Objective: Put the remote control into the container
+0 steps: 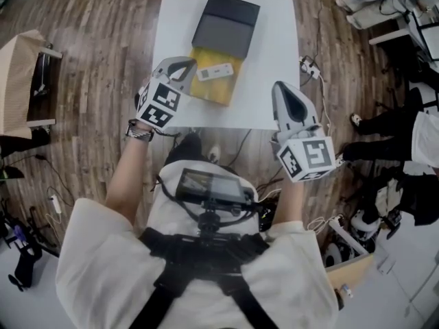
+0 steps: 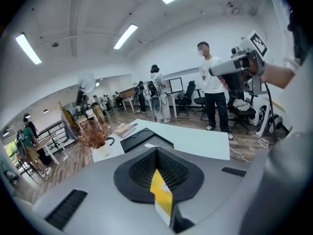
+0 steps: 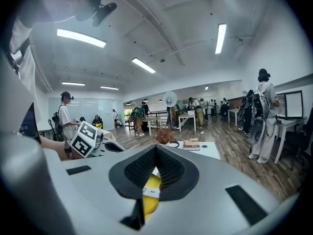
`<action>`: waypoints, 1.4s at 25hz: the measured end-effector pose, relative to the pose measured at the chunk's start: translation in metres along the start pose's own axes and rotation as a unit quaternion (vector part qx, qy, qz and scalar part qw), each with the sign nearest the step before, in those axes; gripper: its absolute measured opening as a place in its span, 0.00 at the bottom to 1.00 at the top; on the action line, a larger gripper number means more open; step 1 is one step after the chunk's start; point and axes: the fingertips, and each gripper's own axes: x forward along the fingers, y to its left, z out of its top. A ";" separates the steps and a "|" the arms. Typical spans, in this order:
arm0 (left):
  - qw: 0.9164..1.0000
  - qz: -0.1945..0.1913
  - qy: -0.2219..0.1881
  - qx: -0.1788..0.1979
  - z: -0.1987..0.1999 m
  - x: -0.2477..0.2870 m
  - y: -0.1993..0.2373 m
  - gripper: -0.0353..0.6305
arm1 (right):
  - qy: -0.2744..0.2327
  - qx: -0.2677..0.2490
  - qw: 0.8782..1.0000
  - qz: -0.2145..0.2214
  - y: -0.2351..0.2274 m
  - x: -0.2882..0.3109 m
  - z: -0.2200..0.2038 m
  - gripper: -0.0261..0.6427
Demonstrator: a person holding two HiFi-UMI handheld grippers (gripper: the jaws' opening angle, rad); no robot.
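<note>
The white remote control (image 1: 215, 71) lies on a flat yellow container (image 1: 210, 86) near the front edge of the white table (image 1: 271, 60). A dark grey box (image 1: 225, 23) sits just behind the yellow container and overlaps it. My left gripper (image 1: 186, 63) hangs above the yellow container's left edge, jaws shut and empty. My right gripper (image 1: 278, 88) is raised over the table's front right corner, also shut and empty. In the left gripper view the pads (image 2: 142, 173) meet, with a strip of yellow and white below them. The right gripper view shows shut pads (image 3: 171, 173) and the remote (image 3: 150, 192) on yellow beneath.
A dried plant in a white pot (image 2: 95, 137) and some books (image 3: 191, 145) stand at the table's far end. Cables (image 1: 312, 67) lie on the wooden floor to the right. Several people stand about the room (image 2: 213, 87). A brown cardboard piece (image 1: 20, 81) is at the left.
</note>
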 end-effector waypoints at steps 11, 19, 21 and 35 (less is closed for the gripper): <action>0.988 0.069 -0.129 -0.048 0.070 -0.078 0.027 0.07 | -0.039 -0.047 0.998 -0.005 0.015 -0.016 0.047 0.04; 0.976 0.093 -0.195 -0.036 0.126 -0.114 0.044 0.07 | -0.062 -0.060 0.996 -0.017 0.012 -0.022 0.082 0.04; 0.972 0.100 -0.209 -0.035 0.137 -0.121 0.048 0.07 | -0.068 -0.063 0.995 -0.018 0.011 -0.023 0.091 0.04; 0.958 0.133 -0.252 -0.019 0.170 -0.154 0.067 0.07 | -0.083 -0.085 0.992 -0.028 0.014 -0.025 0.125 0.04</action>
